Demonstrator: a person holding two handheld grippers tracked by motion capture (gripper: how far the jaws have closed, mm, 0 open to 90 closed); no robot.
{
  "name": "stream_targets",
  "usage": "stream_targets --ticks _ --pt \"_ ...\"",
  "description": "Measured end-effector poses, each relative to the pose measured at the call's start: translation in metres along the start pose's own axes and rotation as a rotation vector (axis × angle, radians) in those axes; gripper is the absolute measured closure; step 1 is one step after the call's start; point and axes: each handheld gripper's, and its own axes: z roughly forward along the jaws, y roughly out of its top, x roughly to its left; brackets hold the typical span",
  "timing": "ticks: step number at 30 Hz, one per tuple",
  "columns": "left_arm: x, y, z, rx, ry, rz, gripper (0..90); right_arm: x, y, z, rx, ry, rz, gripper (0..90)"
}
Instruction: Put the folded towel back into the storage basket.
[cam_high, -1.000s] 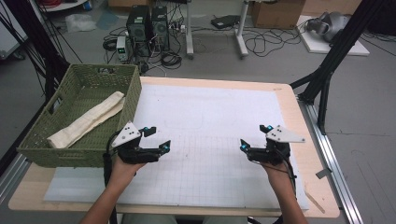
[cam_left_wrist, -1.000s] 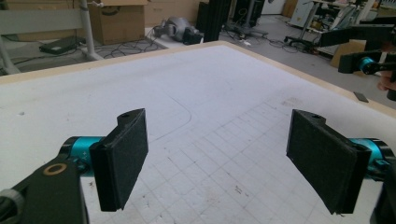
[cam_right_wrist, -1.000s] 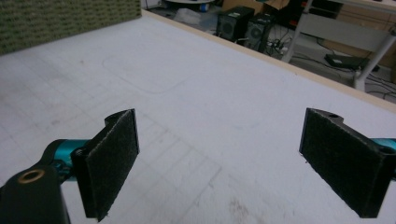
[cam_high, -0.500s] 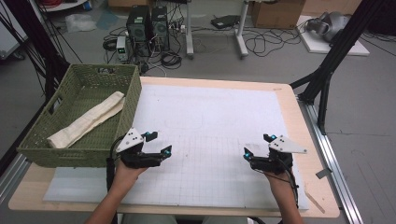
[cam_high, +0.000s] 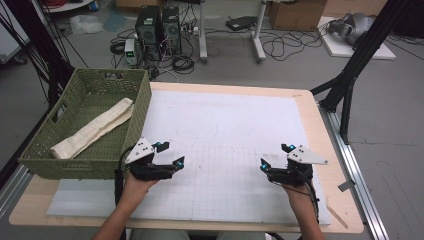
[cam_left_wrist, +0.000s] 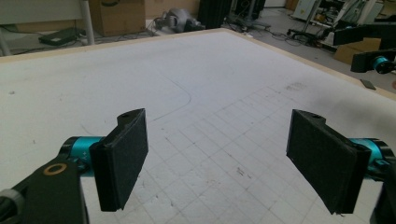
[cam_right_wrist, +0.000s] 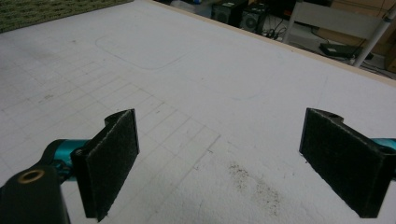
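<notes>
- Left gripper (cam_high: 169, 154) and right gripper (cam_high: 276, 156) hover low over the white gridded bench (cam_high: 225, 125), jaws apart, empty, likely ready.
- Rolled beige cloth (cam_high: 92, 129) lies in the green woven basket (cam_high: 80, 165), beyond the left gripper's outer side.

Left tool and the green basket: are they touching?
Cannot tell. In the high view the left tool sits right by the basket corner, overlapping its edge, with no plain gap or contact. Its jaws stand open and empty.

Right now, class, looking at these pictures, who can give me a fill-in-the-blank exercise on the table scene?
1. The rolled beige cloth lies inside the green woven plastic ____.
2. The left tongs have their jaws ____.
3. The right tongs hold ____.
4. The basket sits nearest the ____ tongs.

Missing words: basket; open; nothing; left
</notes>
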Motion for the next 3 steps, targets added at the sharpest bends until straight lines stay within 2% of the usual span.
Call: stream_targets --ticks 3 --pt "0.0002 0.0000 0.0001 0.000 0.001 0.002 21.1 -0.0003 -0.0009 -0.0008 0.003 -0.002 0.006 11.2"
